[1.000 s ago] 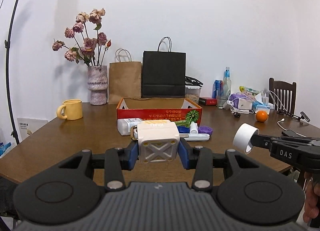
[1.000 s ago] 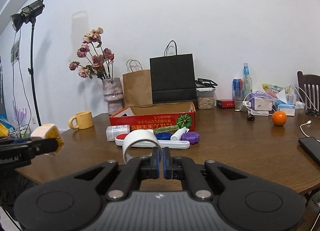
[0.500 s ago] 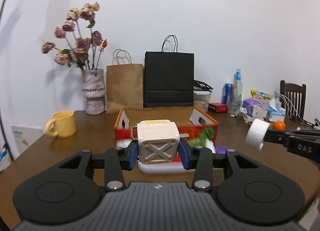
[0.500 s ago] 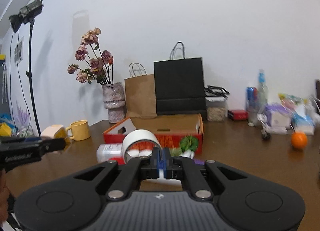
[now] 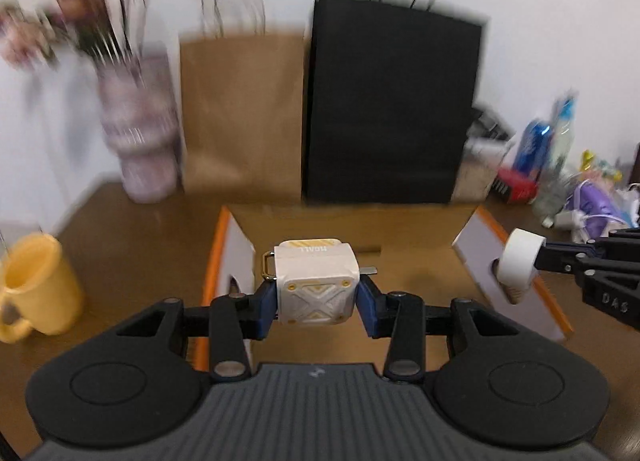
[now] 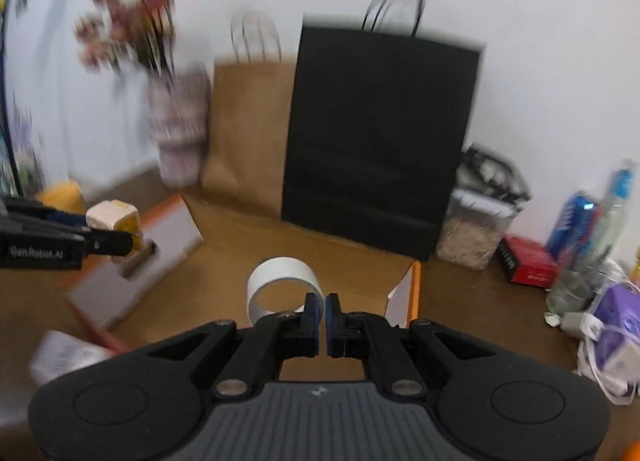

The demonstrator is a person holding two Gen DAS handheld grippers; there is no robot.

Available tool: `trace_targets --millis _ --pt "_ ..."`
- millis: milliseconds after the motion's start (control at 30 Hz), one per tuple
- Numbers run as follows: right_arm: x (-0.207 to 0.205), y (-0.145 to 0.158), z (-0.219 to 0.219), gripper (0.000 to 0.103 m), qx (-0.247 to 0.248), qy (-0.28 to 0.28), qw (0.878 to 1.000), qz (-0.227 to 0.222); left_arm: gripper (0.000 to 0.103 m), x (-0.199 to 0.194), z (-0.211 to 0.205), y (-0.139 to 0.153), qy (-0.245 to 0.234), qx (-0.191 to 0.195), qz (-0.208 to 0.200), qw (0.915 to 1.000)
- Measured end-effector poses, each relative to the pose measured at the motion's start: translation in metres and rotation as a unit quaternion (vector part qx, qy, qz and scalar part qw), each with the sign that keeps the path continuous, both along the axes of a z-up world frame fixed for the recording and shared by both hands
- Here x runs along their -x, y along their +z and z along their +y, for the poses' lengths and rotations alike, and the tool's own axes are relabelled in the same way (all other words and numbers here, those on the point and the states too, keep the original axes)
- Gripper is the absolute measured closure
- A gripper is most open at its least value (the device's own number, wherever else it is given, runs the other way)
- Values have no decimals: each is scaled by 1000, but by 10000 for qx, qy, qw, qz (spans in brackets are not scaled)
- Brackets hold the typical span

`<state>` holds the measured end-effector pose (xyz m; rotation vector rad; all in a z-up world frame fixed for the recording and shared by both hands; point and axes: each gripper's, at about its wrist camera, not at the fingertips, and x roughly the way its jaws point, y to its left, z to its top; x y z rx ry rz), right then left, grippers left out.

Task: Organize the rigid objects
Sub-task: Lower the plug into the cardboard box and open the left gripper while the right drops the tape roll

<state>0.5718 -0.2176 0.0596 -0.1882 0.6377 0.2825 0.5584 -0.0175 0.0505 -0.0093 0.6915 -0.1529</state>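
Observation:
My left gripper (image 5: 316, 297) is shut on a cream cube-shaped case (image 5: 315, 285) with an X pattern and a gold ring. It hangs over the open cardboard box (image 5: 472, 217), near the box's left flap. My right gripper (image 6: 322, 311) is shut on the wall of a white tape roll (image 6: 282, 281) and holds it above the box floor (image 6: 248, 241). In the left wrist view the tape roll (image 5: 518, 261) and the right gripper (image 5: 538, 257) show over the box's right flap. In the right wrist view the cream case (image 6: 114, 217) shows at the left.
A black paper bag (image 5: 392, 101) and a brown paper bag (image 5: 240, 109) stand right behind the box. A vase of dried flowers (image 5: 138, 133) is at the back left, a yellow mug (image 5: 36, 289) at the left. Bottles, a red box (image 6: 528, 265) and cables crowd the right side.
Both grippers have swept forward across the table, from its near edge to over the open box. Each still holds its object, and the background is now blurred.

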Motion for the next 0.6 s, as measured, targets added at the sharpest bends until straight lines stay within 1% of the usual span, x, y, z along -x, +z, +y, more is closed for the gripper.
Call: trace_targets --millis 33,67,133,167,233,267,300,333,367,400,433,467,533,600 --pt "-21 -3 2 100 75 -26 9997 216 61 -19 1 -5 -49 18 212 9998" --pt "-44 -8 4 100 144 -51 9988 455 61 -39 0 -9 10 -30 381 9993" --pt "-82 -19 6 100 330 -109 9951 926 61 -74 -5 -19 -104 -359 722 9967" --pt "-100 -26 8 99 434 -135 9925 1136 61 -91 -4 -26 -121 -382 980 9944" --pt "-132 -41 13 97 669 -236 9857 1530 61 -128 1 -41 -104 -381 1733 9841" --pt "-148 -49 17 96 802 -276 9810 1742 61 -141 2 -48 -85 -419 1993 9790" --pt "-158 -56 19 90 923 -320 9774 1876 57 -151 2 -52 -124 -544 2137 9753" --pt "-167 -63 20 87 1024 -342 9743 1975 49 -159 1 -54 -179 -652 2216 9728" --pt "-175 -69 23 87 1141 -379 9703 2098 44 -164 1 -55 -195 -656 2299 9708" --pt "-182 -73 22 86 1168 -407 9680 2181 35 -169 3 -57 -209 -634 2401 9684" --pt "-186 -78 22 84 1147 -443 9665 2252 32 -173 4 -58 -222 -636 2461 9669" --pt "-191 -81 22 83 1090 -505 9655 2311 31 -174 3 -58 -244 -675 2445 9670" --pt "-196 -83 19 73 1030 -583 9641 2378 28 -176 2 -58 -191 -749 2453 9664" --pt "-199 -83 18 68 1039 -619 9637 2380 26 -174 3 -57 -174 -729 2473 9660"
